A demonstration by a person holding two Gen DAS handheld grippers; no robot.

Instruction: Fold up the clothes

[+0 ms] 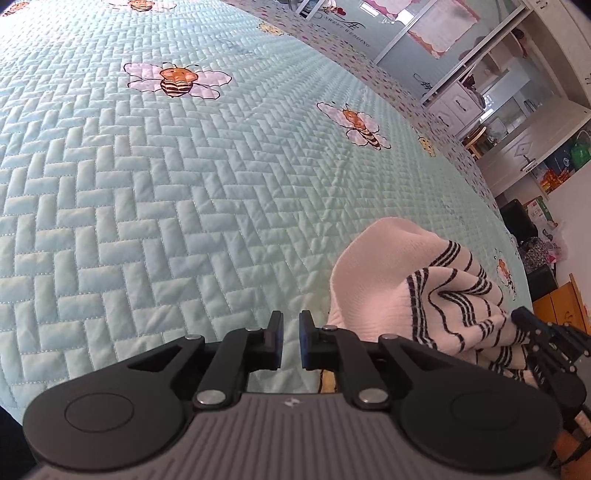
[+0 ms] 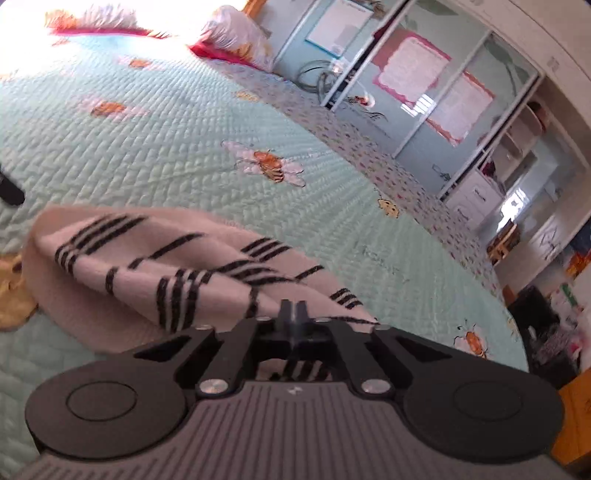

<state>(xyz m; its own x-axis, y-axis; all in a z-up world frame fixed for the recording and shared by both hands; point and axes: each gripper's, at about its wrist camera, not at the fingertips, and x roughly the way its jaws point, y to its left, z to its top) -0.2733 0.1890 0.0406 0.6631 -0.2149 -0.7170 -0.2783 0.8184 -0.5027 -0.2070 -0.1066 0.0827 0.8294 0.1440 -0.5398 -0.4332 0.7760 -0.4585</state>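
A white knit garment with black stripes (image 1: 417,280) hangs bunched above the quilted bed (image 1: 184,206), to the right of my left gripper. My left gripper (image 1: 291,334) is narrowly open, with nothing between its blue pads, and hovers over bare quilt. In the left wrist view, my right gripper (image 1: 517,316) pinches the garment's striped edge at the far right. In the right wrist view, my right gripper (image 2: 293,308) is shut on the striped garment (image 2: 166,266), which drapes leftward and forward from its fingers down to the quilt (image 2: 147,155).
The pale green quilt carries bee prints (image 1: 177,79). A yellow patch (image 2: 13,291) lies at the left beside the garment. Pillows (image 2: 236,33) sit at the bed's far end. Wardrobes with mirrored doors (image 2: 424,96) and shelves stand beyond the bed's right edge.
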